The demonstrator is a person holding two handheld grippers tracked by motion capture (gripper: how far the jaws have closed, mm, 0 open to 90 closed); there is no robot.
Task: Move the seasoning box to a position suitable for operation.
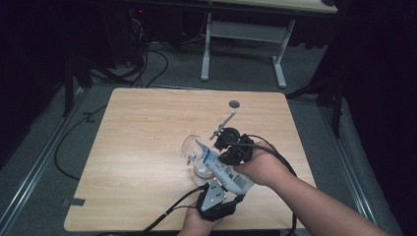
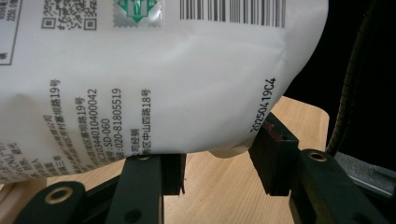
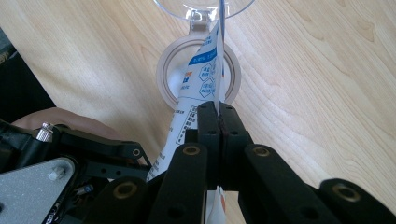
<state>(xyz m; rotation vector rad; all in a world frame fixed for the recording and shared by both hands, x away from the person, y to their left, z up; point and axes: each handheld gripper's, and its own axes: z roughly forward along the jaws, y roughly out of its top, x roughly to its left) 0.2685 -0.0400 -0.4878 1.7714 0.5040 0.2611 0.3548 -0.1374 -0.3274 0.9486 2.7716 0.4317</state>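
Note:
A white pouch [image 1: 223, 171] with blue print and a barcode is held tilted, its top corner over a small round container [image 1: 198, 169] whose clear lid [image 1: 189, 145] stands open. My right gripper [image 1: 222, 156] is shut on the pouch's thin edge [image 3: 198, 79], right above the container's pale rim [image 3: 166, 70]. My left gripper [image 1: 228, 189] is below the pouch's bottom end. In the left gripper view the pouch [image 2: 163, 70] lies across the jaw tips of the left gripper [image 2: 219, 154]. The jaws stand apart, with bare wood showing between the pads.
The wooden table [image 1: 147, 147] has a round cable hole [image 1: 234, 103] near its far edge. A second table's white legs [image 1: 243, 44] and floor cables [image 1: 147, 64] lie beyond. Both forearms come in over the near table edge.

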